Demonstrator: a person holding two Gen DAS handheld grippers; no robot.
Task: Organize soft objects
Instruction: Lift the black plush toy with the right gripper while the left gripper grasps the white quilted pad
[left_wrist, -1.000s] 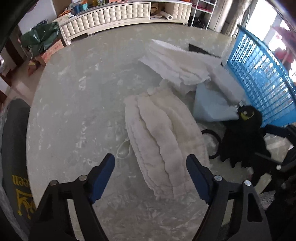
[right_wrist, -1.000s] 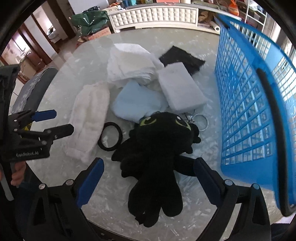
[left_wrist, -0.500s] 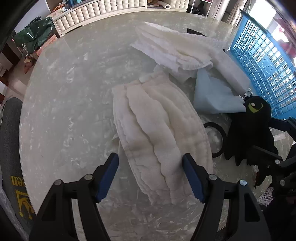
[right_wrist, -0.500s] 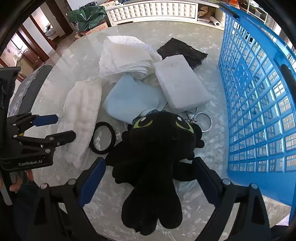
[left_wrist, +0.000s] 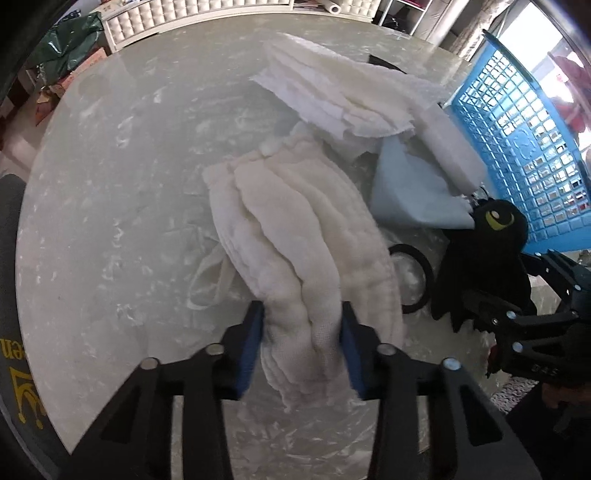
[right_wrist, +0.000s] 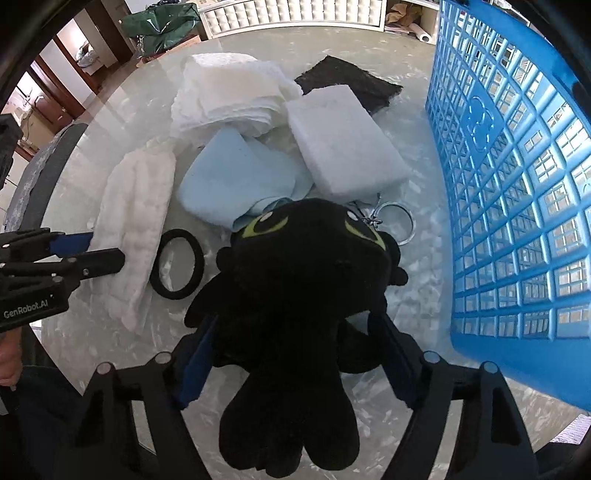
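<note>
A cream quilted cloth (left_wrist: 295, 229) lies lengthwise on the marble table (left_wrist: 110, 184). My left gripper (left_wrist: 301, 332) points steeply down at its near end; the jaws are closing and the blue pads pinch the bunched fabric. A black plush toy (right_wrist: 306, 280) with green eyes lies face up beside the blue basket (right_wrist: 517, 184). My right gripper (right_wrist: 295, 354) straddles the toy's body; its jaws are closing and the pads touch its flanks. The left gripper (right_wrist: 96, 251) also shows in the right wrist view, at the cream cloth's (right_wrist: 136, 221) end.
Behind the toy lie a light blue cloth (right_wrist: 236, 181), a white foam block (right_wrist: 343, 144), a folded white stack (right_wrist: 229, 92) and a black pad (right_wrist: 351, 77). A black hair band (right_wrist: 177, 264) and a metal key ring (right_wrist: 395, 221) lie beside the toy.
The left gripper came down onto the cream cloth's near end and its jaws closed on it. The right gripper's jaws narrowed around the black toy, which now fills more of its view.
</note>
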